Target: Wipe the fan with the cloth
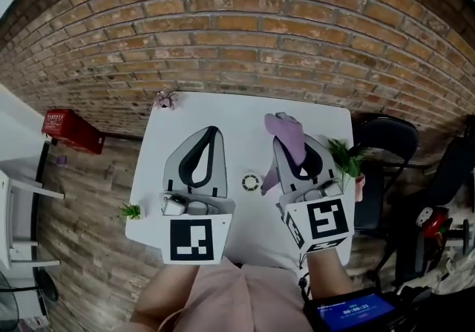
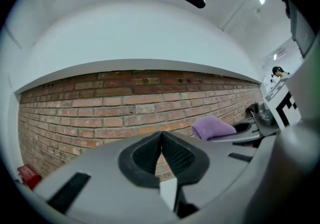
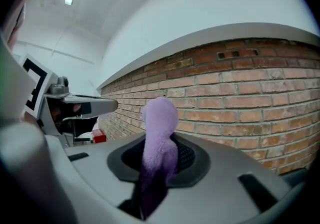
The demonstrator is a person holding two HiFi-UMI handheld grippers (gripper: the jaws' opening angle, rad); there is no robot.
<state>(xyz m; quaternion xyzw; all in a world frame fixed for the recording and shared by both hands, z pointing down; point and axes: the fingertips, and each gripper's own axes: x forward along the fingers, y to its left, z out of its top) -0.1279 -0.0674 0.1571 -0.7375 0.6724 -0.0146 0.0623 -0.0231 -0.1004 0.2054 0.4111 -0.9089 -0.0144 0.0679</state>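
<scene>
The purple cloth (image 3: 159,118) is in hand. The right gripper (image 3: 161,144) has its jaws pinching it, with a rounded fold standing up past the tips and the rest trailing down between them. The left gripper (image 2: 161,137) has its jaws pressed together with nothing between them.

The 2 grippers are held roughly level above the white bench (image 1: 223,111) and point toward the brick wall (image 1: 237,41), so the cloth touches nothing on the bench. The only thing there that could be the fan is a small round object (image 1: 251,183), but it is too small to be sure.

In the head view the left gripper is to the left of that round object. The right gripper and the cloth are to its right, raised clear of it. A potted plant (image 1: 347,160) stands further to the round object's right, at the bench edge. A small green sprig (image 1: 131,211) sits well to its left.

As I judge it, only the taking up of the cloth is settled. No wiping is under way, because cloth and round object are apart. Whether that object has already been wiped cannot be told. For any wiping, the pinched cloth must come down and left onto it, and the empty left jaws are free to steady it.
</scene>
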